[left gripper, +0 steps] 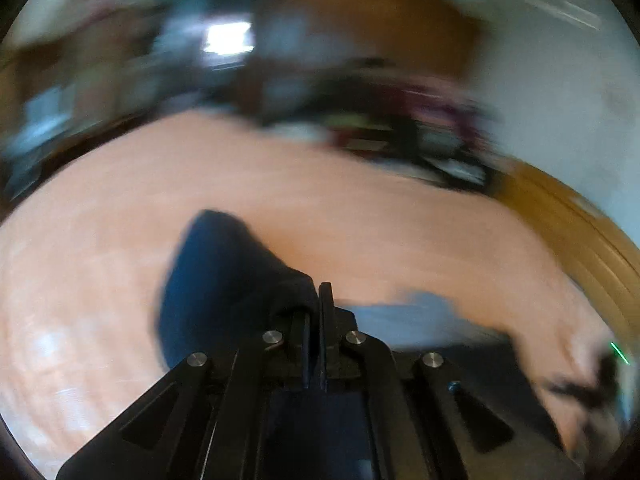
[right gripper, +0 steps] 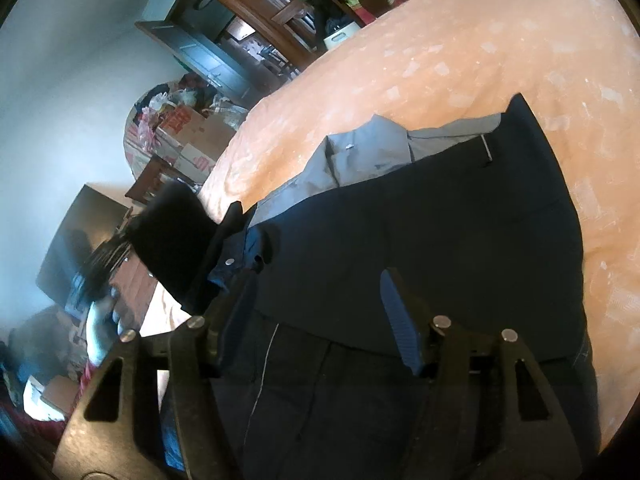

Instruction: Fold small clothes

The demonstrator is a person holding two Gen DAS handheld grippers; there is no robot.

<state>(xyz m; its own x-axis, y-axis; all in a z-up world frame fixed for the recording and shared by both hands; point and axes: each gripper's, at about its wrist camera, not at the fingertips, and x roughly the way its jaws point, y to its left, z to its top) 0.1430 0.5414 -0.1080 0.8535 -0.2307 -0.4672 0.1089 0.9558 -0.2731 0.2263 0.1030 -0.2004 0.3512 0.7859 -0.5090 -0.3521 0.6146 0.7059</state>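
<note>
The fold looks mid-way: the left gripper (left gripper: 316,304), fingers clamped on a lifted end of the dark navy garment (right gripper: 440,220), carries it over the peach bedspread (right gripper: 440,60), while the right gripper (right gripper: 320,312), fingers apart, hovers above the flat part.

Trousers (right gripper: 440,232) on bed (right gripper: 460,52), atop shirt (right gripper: 360,152); clutter (right gripper: 180,120) beyond bed.
</note>
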